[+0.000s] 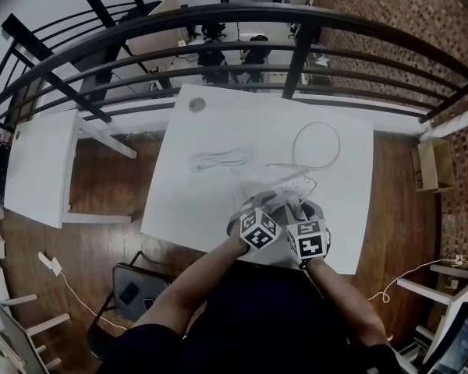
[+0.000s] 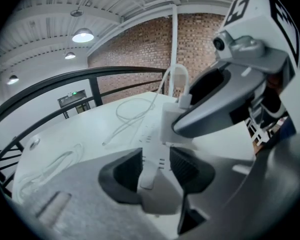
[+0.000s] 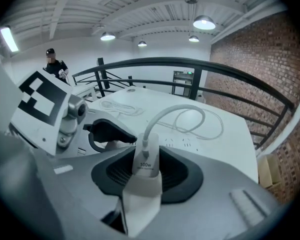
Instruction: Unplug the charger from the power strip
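Note:
On the white table (image 1: 195, 201) a white power strip (image 1: 287, 187) lies just ahead of both grippers. My left gripper (image 2: 155, 166) is shut on the near end of the power strip (image 2: 151, 146), with a pad against each side. A white charger block (image 3: 144, 160) stands between the pads of my right gripper (image 3: 146, 171), which is shut on it. The charger's cable (image 3: 190, 115) arcs up from its top and loops across the table. In the left gripper view the charger (image 2: 171, 124) stands upright on the strip, with a right gripper finger (image 2: 225, 104) against it.
A second coiled white cable (image 1: 218, 160) lies at mid table, left of the strip. A black railing (image 1: 242, 49) runs behind the table's far edge. A smaller white table (image 1: 39, 166) stands to the left. A person (image 3: 54, 64) stands far back.

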The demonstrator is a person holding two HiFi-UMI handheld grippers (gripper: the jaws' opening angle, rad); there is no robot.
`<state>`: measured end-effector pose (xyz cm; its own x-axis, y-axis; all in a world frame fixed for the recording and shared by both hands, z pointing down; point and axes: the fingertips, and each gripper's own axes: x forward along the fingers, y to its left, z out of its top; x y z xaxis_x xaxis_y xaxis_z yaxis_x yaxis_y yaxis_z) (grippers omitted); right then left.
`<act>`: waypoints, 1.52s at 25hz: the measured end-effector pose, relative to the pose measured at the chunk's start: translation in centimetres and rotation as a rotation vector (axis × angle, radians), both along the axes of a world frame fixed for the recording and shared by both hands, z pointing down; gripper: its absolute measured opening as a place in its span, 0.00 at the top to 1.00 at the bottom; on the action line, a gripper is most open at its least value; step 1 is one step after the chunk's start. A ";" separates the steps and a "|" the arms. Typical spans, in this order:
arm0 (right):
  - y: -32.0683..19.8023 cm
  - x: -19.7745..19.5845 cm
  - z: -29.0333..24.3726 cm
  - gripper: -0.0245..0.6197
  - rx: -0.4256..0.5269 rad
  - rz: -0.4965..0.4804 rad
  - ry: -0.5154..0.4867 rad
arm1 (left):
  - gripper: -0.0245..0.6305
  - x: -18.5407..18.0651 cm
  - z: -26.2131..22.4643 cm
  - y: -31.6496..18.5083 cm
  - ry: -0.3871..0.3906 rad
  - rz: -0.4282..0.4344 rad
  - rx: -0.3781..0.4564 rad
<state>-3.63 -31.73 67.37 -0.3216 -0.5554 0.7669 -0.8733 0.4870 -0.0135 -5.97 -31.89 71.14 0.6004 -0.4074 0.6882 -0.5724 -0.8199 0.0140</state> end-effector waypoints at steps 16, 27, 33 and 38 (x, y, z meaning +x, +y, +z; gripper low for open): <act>-0.9 5.2 -8.3 0.74 0.017 0.256 -0.697 | 0.76 -3.1 -6.5 2.8 0.205 -0.174 -0.007; 2.7 11.5 -8.6 0.74 -0.056 0.468 -1.157 | 0.78 -5.7 -11.8 6.7 0.454 -0.414 -0.178; 4.4 13.2 -8.0 0.74 -0.046 0.495 -1.208 | 0.78 -5.4 -11.1 7.4 0.443 -0.428 -0.200; 5.7 13.3 -5.4 0.74 -0.088 0.535 -1.189 | 0.78 -5.1 -10.6 7.8 0.434 -0.426 -0.235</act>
